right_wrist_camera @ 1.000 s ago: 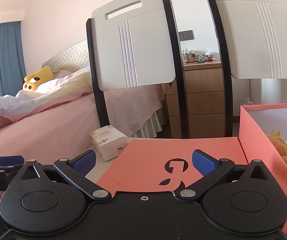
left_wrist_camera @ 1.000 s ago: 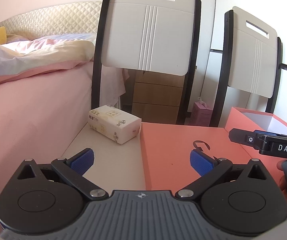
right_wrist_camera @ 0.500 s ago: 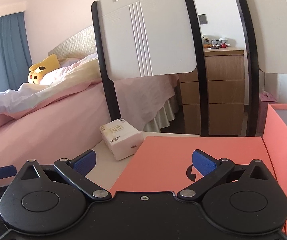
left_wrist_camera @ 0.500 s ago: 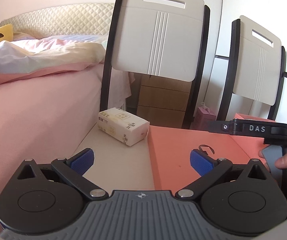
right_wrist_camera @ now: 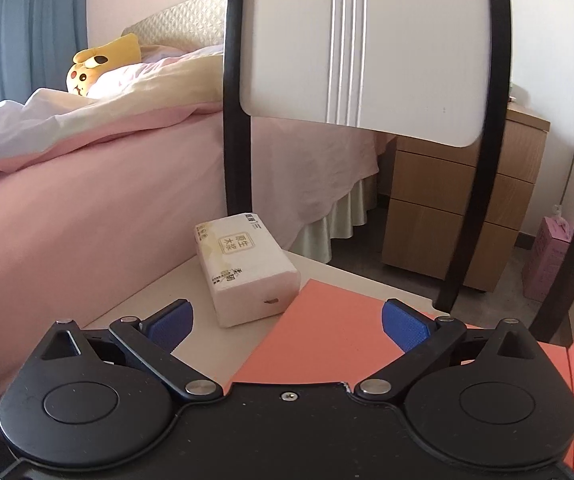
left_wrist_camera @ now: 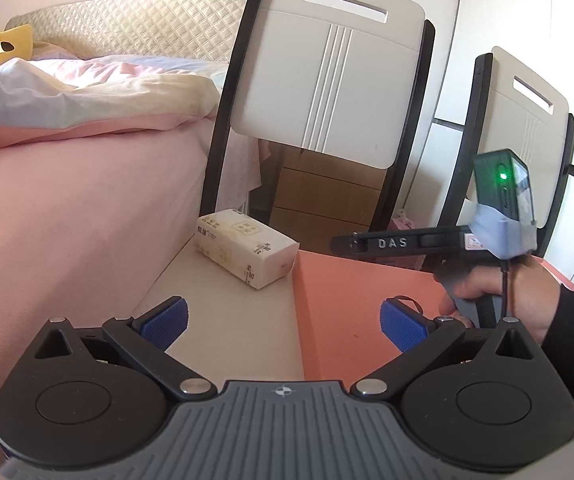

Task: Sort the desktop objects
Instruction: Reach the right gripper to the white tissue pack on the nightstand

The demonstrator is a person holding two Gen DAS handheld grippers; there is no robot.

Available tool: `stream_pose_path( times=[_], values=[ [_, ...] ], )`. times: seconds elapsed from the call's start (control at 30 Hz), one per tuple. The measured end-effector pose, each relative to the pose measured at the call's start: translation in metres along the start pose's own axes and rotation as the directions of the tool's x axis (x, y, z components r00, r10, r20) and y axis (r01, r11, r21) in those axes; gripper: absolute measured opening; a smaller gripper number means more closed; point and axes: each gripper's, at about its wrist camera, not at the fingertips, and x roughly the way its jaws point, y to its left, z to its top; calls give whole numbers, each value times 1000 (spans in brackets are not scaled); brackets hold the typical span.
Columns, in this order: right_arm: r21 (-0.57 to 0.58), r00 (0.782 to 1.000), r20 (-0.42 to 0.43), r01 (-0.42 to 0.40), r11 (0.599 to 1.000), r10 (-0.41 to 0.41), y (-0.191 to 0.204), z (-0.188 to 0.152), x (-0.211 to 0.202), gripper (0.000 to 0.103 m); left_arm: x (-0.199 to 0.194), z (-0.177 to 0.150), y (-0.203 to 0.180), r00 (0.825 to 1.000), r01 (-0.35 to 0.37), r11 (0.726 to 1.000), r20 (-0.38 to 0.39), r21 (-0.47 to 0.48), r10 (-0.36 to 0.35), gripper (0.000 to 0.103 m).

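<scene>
A white tissue pack (left_wrist_camera: 247, 247) (right_wrist_camera: 246, 268) lies on the pale desk (left_wrist_camera: 223, 320) near its far left corner, just left of a flat salmon-orange box lid (left_wrist_camera: 367, 300) (right_wrist_camera: 327, 336). My left gripper (left_wrist_camera: 285, 322) hovers low over the desk's near part, open and empty, straddling the lid's left edge. My right gripper (right_wrist_camera: 287, 322) is open and empty too, pointed at the tissue pack from a short distance. In the left wrist view the right gripper's body (left_wrist_camera: 427, 242) and the hand (left_wrist_camera: 499, 292) that holds it hang above the lid.
Two white chair backs with black frames (left_wrist_camera: 327, 76) (left_wrist_camera: 527, 128) stand behind the desk. A pink bed (left_wrist_camera: 67, 220) with a yellow plush (right_wrist_camera: 99, 62) runs along the left. A wooden drawer unit (right_wrist_camera: 459, 208) and a pink carton (right_wrist_camera: 547, 264) sit on the floor beyond.
The right gripper has swung left and forward, so the orange box with the plush has left its view and the tissue pack is closer. The left gripper has turned slightly left. Both stay open.
</scene>
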Motion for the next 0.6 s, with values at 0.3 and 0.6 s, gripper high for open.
stream_pose_path(
  times=[0.3, 0.6],
  values=[
    [-97, 994, -101, -41, 994, 31, 12, 35, 44, 100, -1, -3, -4, 1000, -18, 1000, 20, 17, 18, 103],
    [-146, 979, -202, -71, 987, 41, 25, 64, 96, 100, 0, -3, -3, 1000, 2, 1000, 5, 7, -2, 103]
  ],
)
